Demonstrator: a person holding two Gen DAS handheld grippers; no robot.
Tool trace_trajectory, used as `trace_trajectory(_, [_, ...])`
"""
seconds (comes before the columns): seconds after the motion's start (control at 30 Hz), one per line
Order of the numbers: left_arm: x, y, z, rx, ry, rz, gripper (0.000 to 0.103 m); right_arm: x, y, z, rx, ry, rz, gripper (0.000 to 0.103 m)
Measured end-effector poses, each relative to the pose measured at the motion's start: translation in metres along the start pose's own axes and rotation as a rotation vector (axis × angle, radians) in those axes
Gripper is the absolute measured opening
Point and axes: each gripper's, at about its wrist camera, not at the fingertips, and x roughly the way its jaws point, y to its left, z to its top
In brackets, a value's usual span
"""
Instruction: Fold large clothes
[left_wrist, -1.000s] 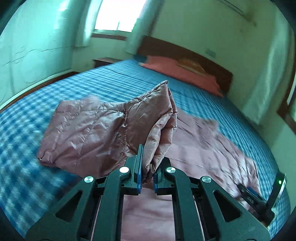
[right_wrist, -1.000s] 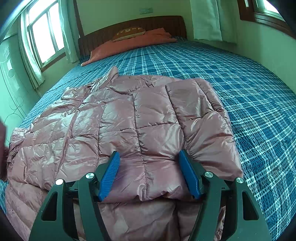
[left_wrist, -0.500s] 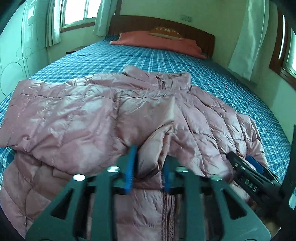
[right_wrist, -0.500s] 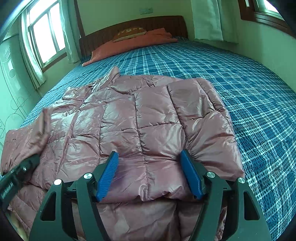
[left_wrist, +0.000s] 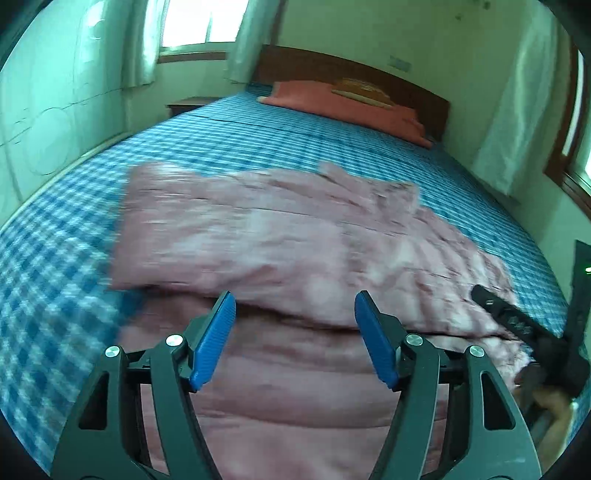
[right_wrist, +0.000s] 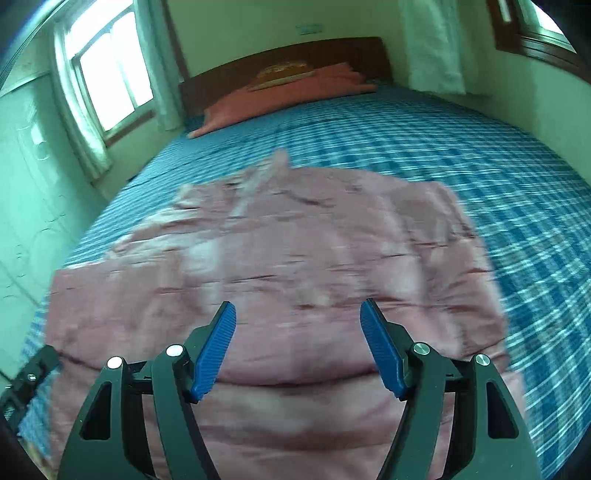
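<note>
The pink quilted jacket (left_wrist: 280, 251) lies flat on the blue checked bed (left_wrist: 66, 236), sleeves folded across its body, long axis running from hem near me toward the collar at twelve o'clock. The left gripper (left_wrist: 293, 334) hangs over the hem, blue pads spread wide and holding nothing; the right gripper (right_wrist: 297, 345) likewise, about as near. Both views are blurred. The puffy cloth looks slippery. Orange pillows (right_wrist: 280, 92) sit well beyond.
</note>
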Motion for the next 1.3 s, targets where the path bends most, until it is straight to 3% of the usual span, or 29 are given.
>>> trace_trajectory(0.17, [0.0, 0.054, 0.002, -0.041, -0.005, 0.112, 0.067, 0.025, 0.046, -0.005, -0.016, 0.064, 0.073, 0.069])
trace_trajectory(0.3, [0.007, 0.083, 0.005, -0.077, 0.011, 0.152, 0.067, 0.048, 0.071, -0.008, -0.018, 0.107, 0.113, 0.069])
trace_trajectory(0.37, [0.01, 0.091, 0.002, -0.083, 0.019, 0.164, 0.067, 0.057, 0.083, -0.009, -0.055, 0.129, 0.113, 0.052])
trace_trajectory(0.4, [0.011, 0.095, 0.004, -0.082, 0.022, 0.166, 0.067, 0.058, 0.087, -0.011, -0.068, 0.139, 0.119, 0.027])
trace_trajectory(0.43, [0.013, 0.096, 0.004, -0.081, 0.024, 0.166, 0.067, 0.059, 0.09, -0.012, -0.078, 0.147, 0.129, 0.015])
trace_trajectory(0.53, [0.016, 0.097, 0.005, -0.07, 0.027, 0.164, 0.068, 0.045, 0.089, -0.006, -0.123, 0.091, 0.101, 0.008])
trace_trajectory(0.77, [0.021, 0.089, 0.015, -0.07, 0.017, 0.137, 0.073, 0.013, 0.028, 0.015, -0.133, -0.012, -0.025, 0.007])
trace_trajectory(0.93, [0.032, 0.071, 0.021, -0.052, 0.031, 0.112, 0.074, 0.018, -0.039, 0.023, -0.078, 0.015, -0.127, 0.007])
trace_trajectory(1.07, [0.045, 0.056, 0.024, -0.013, 0.044, 0.116, 0.074, 0.025, -0.077, 0.023, -0.02, 0.05, -0.154, 0.008])
trace_trajectory(1.2, [0.061, 0.042, 0.026, 0.022, 0.067, 0.115, 0.074, 0.023, -0.096, 0.024, 0.055, 0.081, -0.124, 0.023])
trace_trajectory(1.3, [0.071, 0.037, 0.036, 0.041, 0.062, 0.127, 0.074, 0.0, -0.092, 0.036, 0.066, -0.02, -0.174, 0.042])
